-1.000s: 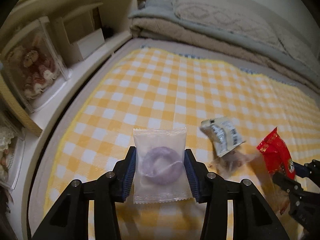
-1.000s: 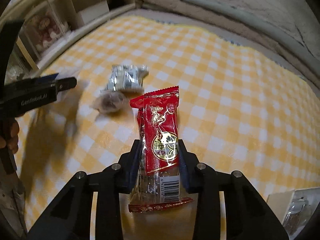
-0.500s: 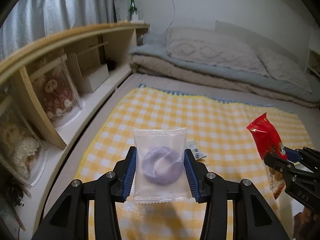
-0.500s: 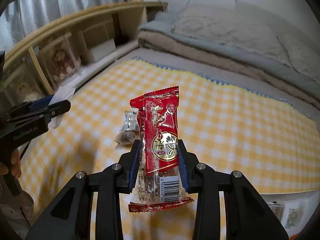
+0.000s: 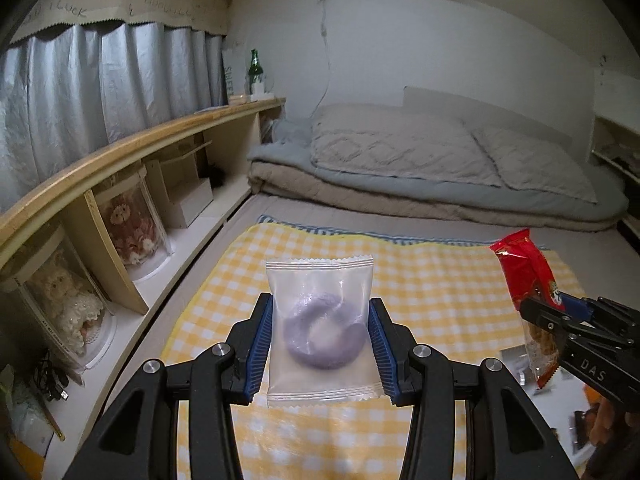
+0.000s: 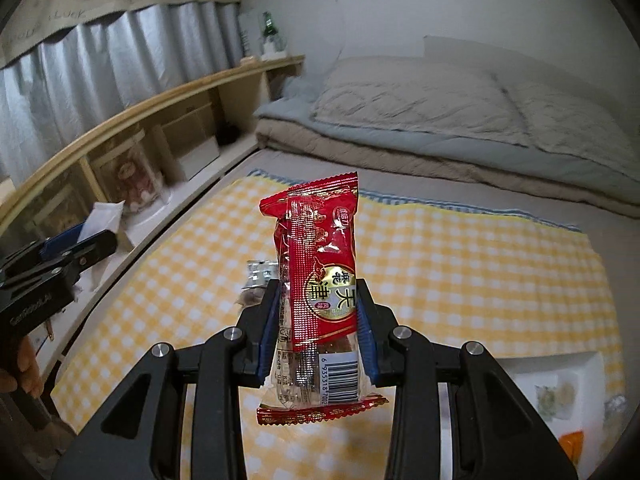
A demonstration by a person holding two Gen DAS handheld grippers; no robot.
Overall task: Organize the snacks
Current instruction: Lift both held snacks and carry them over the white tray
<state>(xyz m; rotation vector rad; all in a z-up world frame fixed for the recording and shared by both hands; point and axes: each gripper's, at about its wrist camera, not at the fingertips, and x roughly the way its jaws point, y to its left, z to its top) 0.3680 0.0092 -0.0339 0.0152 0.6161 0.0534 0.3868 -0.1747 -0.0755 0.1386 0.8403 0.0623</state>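
My left gripper (image 5: 320, 334) is shut on a clear packet with a purple ring-shaped pastry (image 5: 322, 330), held upright above the yellow checked cloth (image 5: 420, 296). My right gripper (image 6: 318, 326) is shut on a tall red snack packet (image 6: 320, 280) with a barcode at its foot. In the left wrist view the right gripper (image 5: 560, 320) shows at the right edge with the red packet (image 5: 524, 268). In the right wrist view the left gripper (image 6: 76, 248) is at the left with the packet's white edge (image 6: 102, 216). A silver packet (image 6: 258, 272) and a brown snack (image 6: 250, 298) lie on the cloth.
A wooden shelf (image 5: 132, 148) with boxed dolls (image 5: 132, 224) runs along the left. Folded bedding (image 5: 420, 168) lies beyond the cloth. A white tray (image 6: 560, 392) with several snacks sits at the lower right of the right wrist view. A green bottle (image 5: 255, 70) stands on the shelf.
Both grippers have risen with their packets, and the views have tilted up from the cloth to the room. The two snacks on the cloth have dropped lower and smaller in view.
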